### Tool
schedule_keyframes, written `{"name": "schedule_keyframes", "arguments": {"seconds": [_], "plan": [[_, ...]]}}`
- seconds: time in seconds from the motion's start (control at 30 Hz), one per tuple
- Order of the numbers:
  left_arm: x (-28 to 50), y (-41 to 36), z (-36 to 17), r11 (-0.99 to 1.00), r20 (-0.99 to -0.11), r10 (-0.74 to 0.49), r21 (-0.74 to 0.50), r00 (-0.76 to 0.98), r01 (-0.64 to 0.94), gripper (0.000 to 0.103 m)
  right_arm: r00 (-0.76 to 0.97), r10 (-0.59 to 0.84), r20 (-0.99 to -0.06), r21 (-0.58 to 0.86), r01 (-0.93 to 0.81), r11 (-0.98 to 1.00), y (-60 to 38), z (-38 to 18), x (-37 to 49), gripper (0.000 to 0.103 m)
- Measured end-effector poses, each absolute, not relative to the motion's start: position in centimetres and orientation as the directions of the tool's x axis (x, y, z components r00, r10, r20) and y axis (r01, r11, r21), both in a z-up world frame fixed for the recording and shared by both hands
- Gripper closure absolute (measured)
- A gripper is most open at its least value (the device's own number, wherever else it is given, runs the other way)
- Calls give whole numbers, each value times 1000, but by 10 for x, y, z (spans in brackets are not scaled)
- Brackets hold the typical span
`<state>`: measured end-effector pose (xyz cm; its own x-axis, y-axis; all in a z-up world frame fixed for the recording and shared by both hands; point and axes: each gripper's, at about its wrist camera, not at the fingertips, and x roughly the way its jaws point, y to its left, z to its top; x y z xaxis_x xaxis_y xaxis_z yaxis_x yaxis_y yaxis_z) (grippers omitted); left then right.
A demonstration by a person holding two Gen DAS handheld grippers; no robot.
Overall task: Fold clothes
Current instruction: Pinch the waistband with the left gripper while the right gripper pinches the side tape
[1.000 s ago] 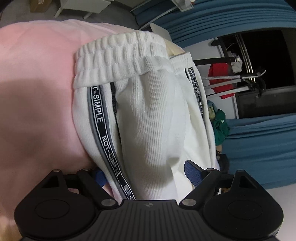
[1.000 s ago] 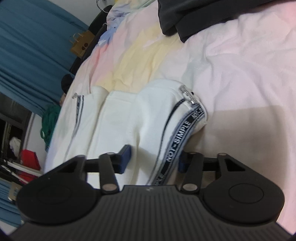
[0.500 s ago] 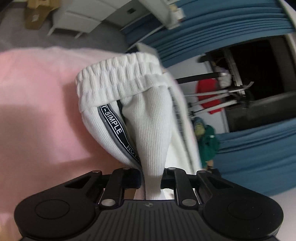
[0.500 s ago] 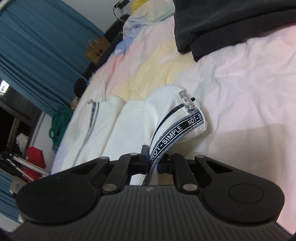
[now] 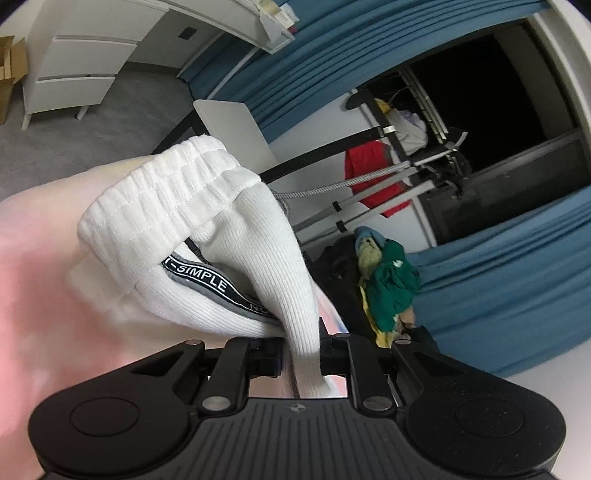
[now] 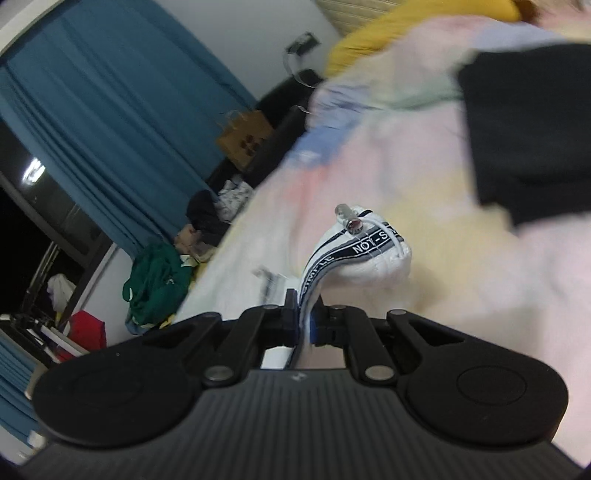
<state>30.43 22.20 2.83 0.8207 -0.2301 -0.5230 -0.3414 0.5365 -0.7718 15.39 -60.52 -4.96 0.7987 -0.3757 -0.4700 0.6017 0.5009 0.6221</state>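
White ribbed trousers (image 5: 236, 258) hang just above the pink bed sheet (image 5: 55, 314), waist end pinched by left gripper (image 5: 299, 354) & hem end by right gripper (image 6: 303, 321), so lift step seems underway; next move prob. needs both ends brought together w/o slipping.

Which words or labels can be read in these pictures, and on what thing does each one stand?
"-SIMPLE" then "NO", cut off: black side stripe of the white pants, left wrist view.
"NOT-S", cut off: the same kind of stripe near the pants cuff, right wrist view.
Papers on the white shelf: too small to read.
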Motion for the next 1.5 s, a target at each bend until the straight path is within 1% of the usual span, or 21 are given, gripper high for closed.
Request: {"name": "schedule_keyframes", "arguments": {"seconds": [0.17, 0.27, 0.4, 0.47, 0.53, 0.57, 0.6, 0.63, 0.67, 0.7, 0.73, 0.77, 0.8, 0.87, 0.97, 1.03, 1.17, 1.23, 1.3, 1.4, 1.5], "plan": [[457, 200, -10, 557, -612, -179, -708, 770, -434, 86, 762, -406, -504, 519, 643, 564, -615, -62, 275, 94], [508, 186, -47, 582, -677, -148, -649, 721, -490, 84, 715, -416, -562, 452, 687, 570, -620, -92, 331, 94], [540, 185, -80, 582, -722, -171, -623, 670, -523, 78, 666, -400, -630, 384, 715, 584, -634, -132, 370, 94], [545, 186, -83, 609, -727, -192, -615, 659, -501, 76, 675, -372, -637, 412, 706, 576, -640, -139, 373, 93], [542, 190, -80, 633, -718, -221, -620, 660, -463, 65, 697, -328, -638, 434, 677, 594, -644, -138, 369, 90], [537, 192, -78, 641, -711, -231, -625, 664, -446, 63, 707, -305, -638, 445, 662, 604, -646, -137, 367, 88], [529, 194, -75, 644, -701, -232, -630, 674, -434, 59, 724, -272, -633, 469, 639, 609, -649, -134, 361, 83], [520, 196, -70, 645, -689, -228, -636, 688, -424, 52, 744, -246, -621, 501, 618, 606, -652, -130, 351, 79], [510, 197, -64, 645, -673, -225, -645, 705, -410, 47, 764, -222, -606, 532, 596, 601, -655, -127, 341, 70], [497, 197, -57, 646, -654, -221, -654, 723, -394, 37, 784, -213, -583, 558, 577, 597, -655, -122, 329, 57], [483, 198, -50, 649, -637, -215, -659, 740, -379, 25, 803, -215, -555, 577, 558, 596, -654, -117, 313, 51], [470, 198, -42, 655, -624, -207, -661, 754, -367, 21, 817, -224, -532, 588, 547, 596, -652, -111, 298, 39], [455, 199, -35, 663, -616, -200, -658, 762, -358, 19, 826, -234, -512, 599, 539, 592, -651, -106, 281, 34], [422, 201, -25, 673, -604, -199, -656, 771, -340, 19, 849, -239, -471, 642, 516, 567, -650, -103, 248, 34], [366, 210, -28, 643, -602, -214, -680, 769, -353, 17, 860, -251, -444, 701, 508, 501, -646, -113, 199, 34], [334, 223, -41, 589, -607, -222, -707, 763, -391, 16, 856, -236, -460, 748, 517, 417, -643, -135, 169, 34], [291, 245, -84, 418, -600, -271, -778, 753, -470, 16, 848, -134, -513, 827, 530, 191, -638, -193, 140, 34], [293, 246, -105, 379, -597, -284, -789, 750, -484, 16, 847, -90, -523, 833, 531, 156, -634, -210, 142, 34], [301, 245, -121, 361, -596, -278, -792, 753, -493, 16, 853, -81, -515, 829, 520, 207, -635, -209, 155, 34], [318, 237, -132, 392, -593, -212, -779, 776, -489, 16, 863, -71, -500, 826, 500, 259, -642, -210, 182, 34], [341, 225, -125, 463, -622, -114, -723, 775, -513, 16, 867, -107, -488, 816, 496, 297, -648, -213, 210, 34]]}}
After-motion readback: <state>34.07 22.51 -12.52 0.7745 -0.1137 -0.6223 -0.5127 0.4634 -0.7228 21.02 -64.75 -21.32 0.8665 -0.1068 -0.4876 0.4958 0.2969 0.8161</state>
